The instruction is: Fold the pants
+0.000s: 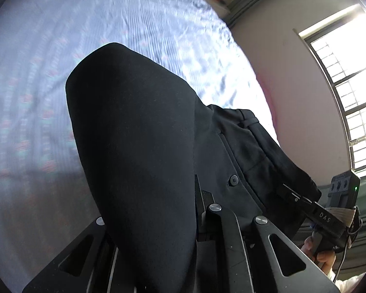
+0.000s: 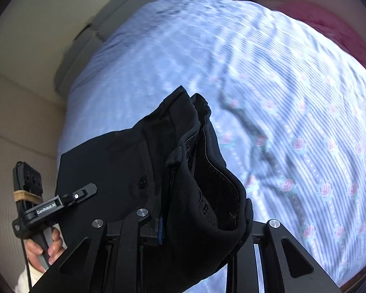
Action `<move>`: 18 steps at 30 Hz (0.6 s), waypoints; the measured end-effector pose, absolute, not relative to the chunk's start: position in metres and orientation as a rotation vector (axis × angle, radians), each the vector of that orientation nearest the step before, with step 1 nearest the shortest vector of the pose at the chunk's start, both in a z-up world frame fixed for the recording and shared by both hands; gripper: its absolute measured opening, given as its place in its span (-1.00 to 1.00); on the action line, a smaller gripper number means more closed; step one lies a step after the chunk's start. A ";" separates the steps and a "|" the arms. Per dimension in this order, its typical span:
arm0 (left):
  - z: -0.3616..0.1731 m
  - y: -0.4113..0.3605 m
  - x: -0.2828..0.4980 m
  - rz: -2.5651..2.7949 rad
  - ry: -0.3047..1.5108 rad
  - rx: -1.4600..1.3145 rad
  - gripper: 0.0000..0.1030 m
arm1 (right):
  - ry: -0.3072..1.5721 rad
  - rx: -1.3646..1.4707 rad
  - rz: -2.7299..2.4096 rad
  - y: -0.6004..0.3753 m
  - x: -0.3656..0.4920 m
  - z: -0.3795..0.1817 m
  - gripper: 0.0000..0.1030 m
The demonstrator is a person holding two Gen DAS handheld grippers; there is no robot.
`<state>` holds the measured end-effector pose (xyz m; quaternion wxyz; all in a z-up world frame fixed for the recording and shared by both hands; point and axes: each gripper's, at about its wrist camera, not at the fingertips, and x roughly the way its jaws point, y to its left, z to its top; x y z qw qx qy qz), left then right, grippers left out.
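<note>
Nearest the left wrist camera, the left gripper (image 1: 195, 222) stood nearly closed, its fingers buried in the black pants (image 1: 139, 146), so it appeared clamped on the fabric, though the pads themselves were hidden. The right gripper (image 2: 195, 229) was likewise narrowed down on a bunched part of the waistband (image 2: 207, 171), whose lining and open top faced that camera; a button (image 1: 233, 180) and a belt loop (image 1: 250, 122) showed this was the waist end. Each view also caught the other handheld tool with the person's hand (image 2: 46, 246) around its grip. The pants hung from both grippers, raised clear above the bed sheet (image 2: 292, 122), a pale blue striped cloth with pink roses. Farther off were a wall and a barred window (image 1: 349, 102). The step in hand seemed to be lifting the garment by its waist; next it would need spreading or laying flat on the sheet, legs aligned, before any fold.
</note>
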<state>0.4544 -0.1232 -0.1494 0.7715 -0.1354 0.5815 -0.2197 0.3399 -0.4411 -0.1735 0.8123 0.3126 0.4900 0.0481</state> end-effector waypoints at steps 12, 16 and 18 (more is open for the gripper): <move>-0.038 -0.027 0.348 -0.335 1.076 -0.323 -0.73 | 0.963 0.527 0.333 -0.353 0.300 -0.073 -0.48; -0.026 0.018 0.328 -0.316 1.046 -0.361 -0.73 | 0.941 0.472 0.380 -0.299 0.289 -0.044 -0.48; -0.020 0.047 0.316 -0.314 1.032 -0.365 -0.73 | 0.928 0.452 0.392 -0.273 0.280 -0.035 -0.48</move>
